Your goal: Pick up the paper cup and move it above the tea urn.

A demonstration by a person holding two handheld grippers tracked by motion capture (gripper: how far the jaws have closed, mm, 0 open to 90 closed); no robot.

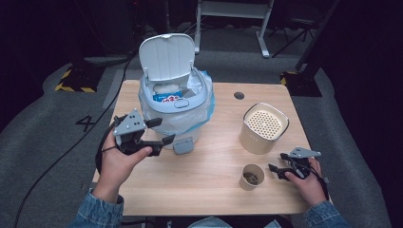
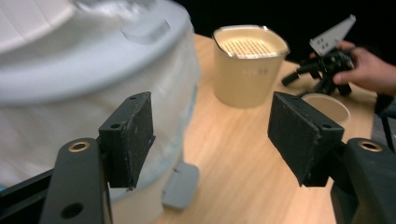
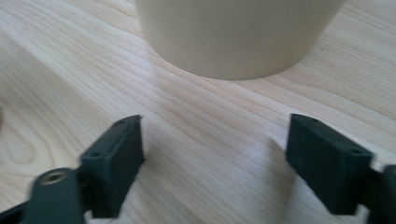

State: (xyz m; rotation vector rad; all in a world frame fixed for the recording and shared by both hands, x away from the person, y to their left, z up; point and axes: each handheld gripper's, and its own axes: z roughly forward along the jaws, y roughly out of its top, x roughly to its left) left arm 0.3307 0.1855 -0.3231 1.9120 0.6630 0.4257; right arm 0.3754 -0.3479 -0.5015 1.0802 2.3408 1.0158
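**Both grippers open over a wooden table, nothing held**

While the white bin (image 1: 173, 102) stands at the far left of the wooden table (image 1: 214, 190), its hinged lid (image 1: 167, 56) is seen raised upright and a pale plastic liner (image 1: 202, 111) is draped over its rim. A blue-and-white packet (image 1: 167, 98) is visible inside the opening. A small grey tab (image 1: 183, 146) lies on the table at the foot of the bin, on the near side.

The left gripper (image 1: 159, 130) is held in the left hand (image 1: 121, 156) just beside the bin's near side, pointing toward it. In the left gripper view its jaws are spread wide with nothing between them; the bin wall (image 2: 70, 116) is seen close behind the left-hand jaw, but contact cannot be told.

The right gripper (image 1: 278, 164) is held low in the right hand (image 1: 309, 183) at the near right of the table, just beside the small paper cup (image 1: 251, 176). Dark contents are seen in the cup but cannot be identified. In the right gripper view its jaws stand apart over bare wood and grip nothing.

The beige canister (image 1: 263, 128), its top perforated, stands just beyond the cup and is touched by neither gripper. In the right gripper view its lower wall (image 3: 238, 37) is seen ahead of the jaws, apart from them.
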